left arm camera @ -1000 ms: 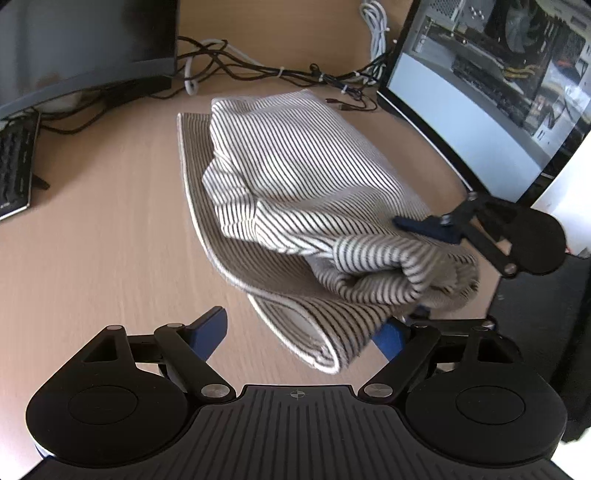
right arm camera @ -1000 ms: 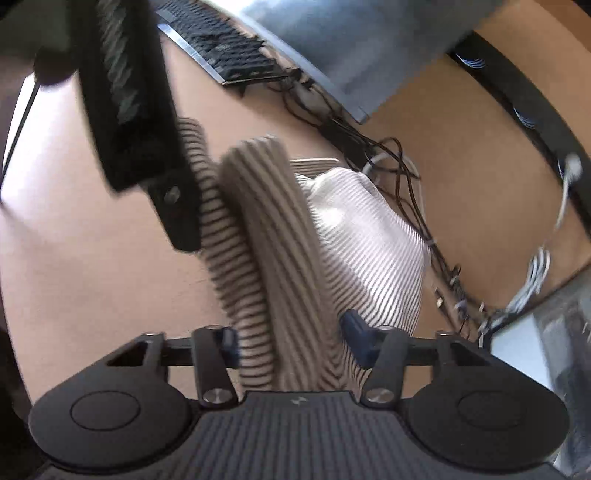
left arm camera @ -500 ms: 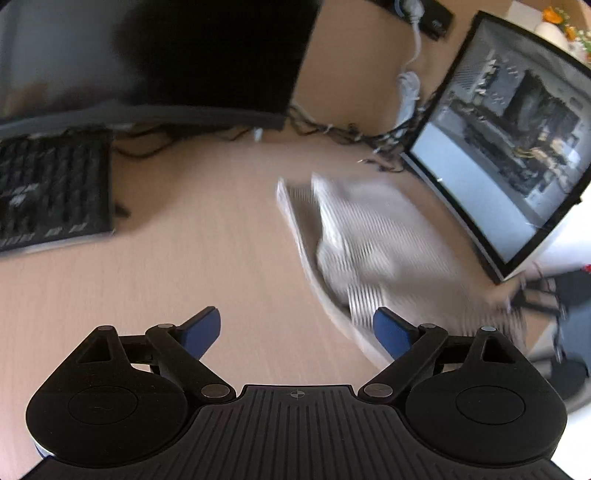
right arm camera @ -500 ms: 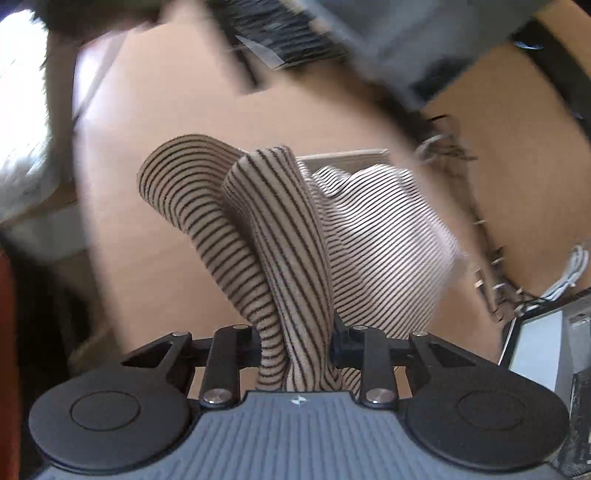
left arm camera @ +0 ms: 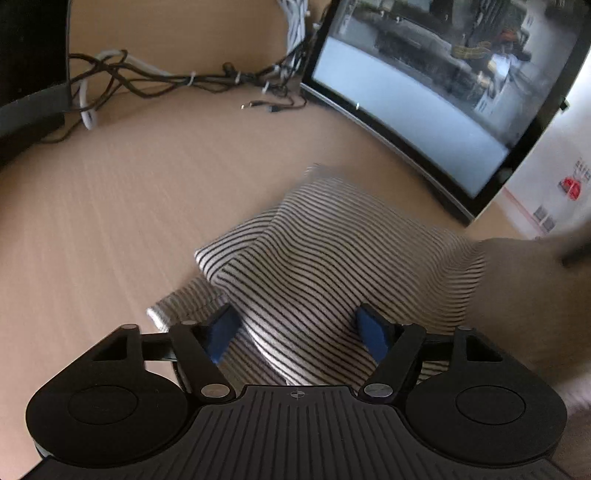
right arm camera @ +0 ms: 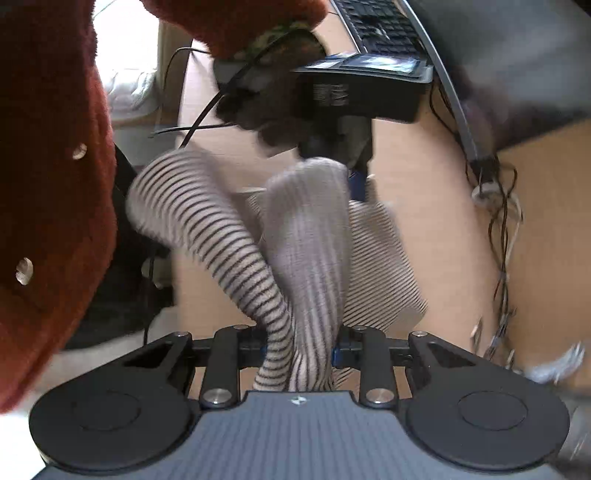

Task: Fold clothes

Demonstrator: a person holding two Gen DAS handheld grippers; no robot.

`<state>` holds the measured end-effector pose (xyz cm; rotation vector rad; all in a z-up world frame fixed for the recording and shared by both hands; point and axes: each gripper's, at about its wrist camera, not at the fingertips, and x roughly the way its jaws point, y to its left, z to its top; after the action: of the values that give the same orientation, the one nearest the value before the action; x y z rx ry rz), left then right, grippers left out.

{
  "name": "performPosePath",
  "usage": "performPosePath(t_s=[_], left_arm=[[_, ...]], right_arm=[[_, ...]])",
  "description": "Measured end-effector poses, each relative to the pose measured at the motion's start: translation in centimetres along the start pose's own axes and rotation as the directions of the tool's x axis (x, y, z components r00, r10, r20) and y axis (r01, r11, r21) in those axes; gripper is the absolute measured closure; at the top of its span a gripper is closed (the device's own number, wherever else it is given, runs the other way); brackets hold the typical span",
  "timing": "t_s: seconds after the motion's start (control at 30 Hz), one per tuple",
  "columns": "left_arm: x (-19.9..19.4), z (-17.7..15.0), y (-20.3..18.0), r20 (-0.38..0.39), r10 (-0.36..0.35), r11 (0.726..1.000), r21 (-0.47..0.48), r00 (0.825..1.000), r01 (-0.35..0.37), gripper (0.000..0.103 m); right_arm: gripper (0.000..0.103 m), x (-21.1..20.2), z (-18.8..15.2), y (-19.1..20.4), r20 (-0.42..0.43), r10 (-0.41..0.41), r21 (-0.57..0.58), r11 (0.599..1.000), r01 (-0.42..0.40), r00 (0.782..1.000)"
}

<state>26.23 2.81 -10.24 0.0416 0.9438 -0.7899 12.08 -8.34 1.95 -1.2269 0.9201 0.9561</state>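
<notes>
A cream garment with thin dark stripes point(left arm camera: 332, 258) lies bunched on the wooden desk point(left arm camera: 110, 221). My left gripper point(left arm camera: 297, 330) points down at its near end. Its blue fingers point(left arm camera: 221, 328) straddle a raised fold and the jaws are closing, with fabric between them. In the right wrist view my right gripper point(right arm camera: 299, 350) is shut on a gathered rope of the same garment point(right arm camera: 295, 258), held up off the desk. Beyond it, the left tool's black housing point(right arm camera: 358, 96) hangs over the cloth, with one blue finger point(right arm camera: 356, 184) against the far fold.
A lit monitor point(left arm camera: 424, 92) stands at the right, close behind the garment. A tangle of cables point(left arm camera: 166, 77) runs along the back wall beside a dark monitor point(left arm camera: 29, 74). A keyboard point(right arm camera: 380, 26) lies farther off. A red fleece sleeve point(right arm camera: 48, 184) fills the left.
My left gripper swung away from the garment, then came back down over its end with narrower jaws. My right gripper closed on the bunched fabric and lifted it.
</notes>
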Motion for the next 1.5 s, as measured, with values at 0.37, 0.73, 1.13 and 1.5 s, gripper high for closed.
performPosePath(t_s=[0.37,0.73,1.13,1.5], left_arm=[[-7.4,-3.1,5.9,0.073,0.039,0.959,-0.283,0.997,-0.017,0.031],[-12.8,-0.6,3.5,0.207,-0.036,0.983,-0.172,0.978,0.072,0.008],[-6.2,2.6,3.1,0.087,0.111,0.994,0.005,0.99,-0.112,0.018],[-4.3,3.4,4.5,-0.02,0.159,0.987,-0.037,0.987,-0.159,0.017]], right_arm=[[0.056,10.1,1.9,-8.9,0.119,0.157,-0.102,0.984,-0.145,0.98],[0.02,11.0,0.8,-11.4,0.178,0.093,0.108,0.988,-0.114,0.98],[0.0,2.8,-5.3,-11.0,0.192,-0.39,0.651,0.737,0.18,0.901],[0.0,15.3,-7.0,-13.4,-0.011,-0.406,0.862,0.459,0.214,0.914]])
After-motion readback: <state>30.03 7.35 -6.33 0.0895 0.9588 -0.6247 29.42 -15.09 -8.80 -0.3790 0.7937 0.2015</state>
